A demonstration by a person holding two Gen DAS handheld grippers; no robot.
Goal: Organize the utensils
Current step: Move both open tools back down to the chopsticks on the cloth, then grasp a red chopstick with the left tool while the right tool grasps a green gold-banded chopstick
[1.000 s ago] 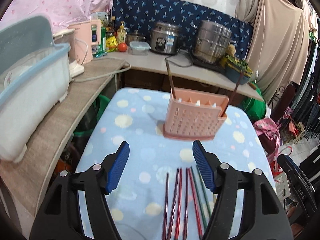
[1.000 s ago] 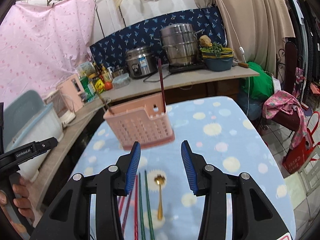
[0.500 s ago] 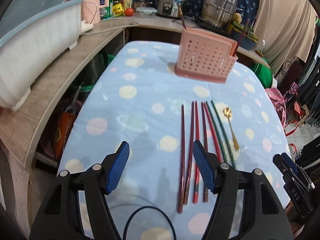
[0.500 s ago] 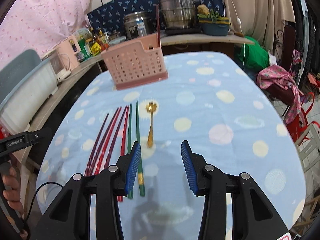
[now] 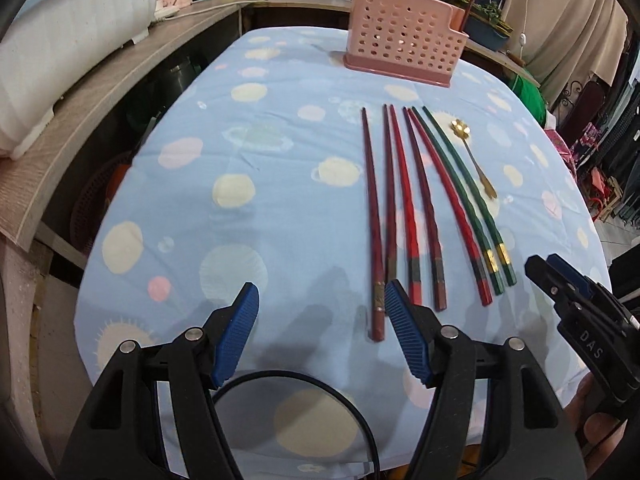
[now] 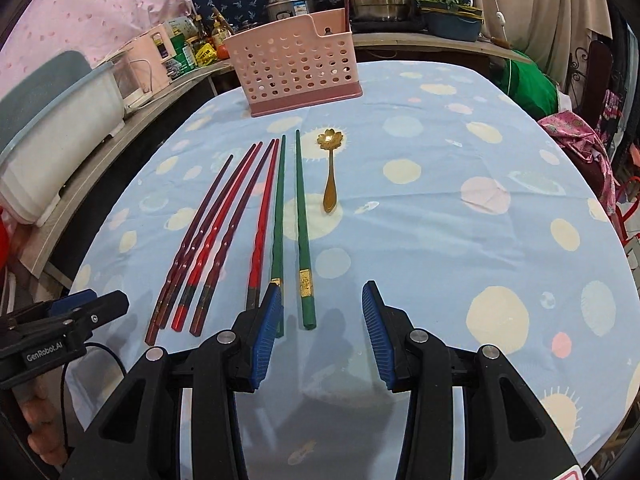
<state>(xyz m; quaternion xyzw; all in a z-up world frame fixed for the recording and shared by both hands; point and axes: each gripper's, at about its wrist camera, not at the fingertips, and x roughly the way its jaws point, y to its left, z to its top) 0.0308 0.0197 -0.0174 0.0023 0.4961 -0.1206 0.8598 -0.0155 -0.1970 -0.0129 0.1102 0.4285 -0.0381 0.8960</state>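
Both tongs, left tongs point(image 5: 322, 336) and right tongs point(image 6: 320, 332), have withdrawn from the pink caddy point(image 6: 294, 68) and now hover released over the chopsticks point(image 6: 276, 216) lying before it on the bench point(image 6: 460, 240), ready for pickup

- A table point(image 6: 460, 128) covered in a pale blue cloth with cream and pink dots.
- A pink perforated utensil basket point(image 6: 294, 66) stands at its far end.
- Five red chopsticks point(image 5: 402, 200) and two green chopsticks point(image 6: 302, 224) lie side by side.
- A small gold spoon point(image 6: 330, 168) lies just right of them.
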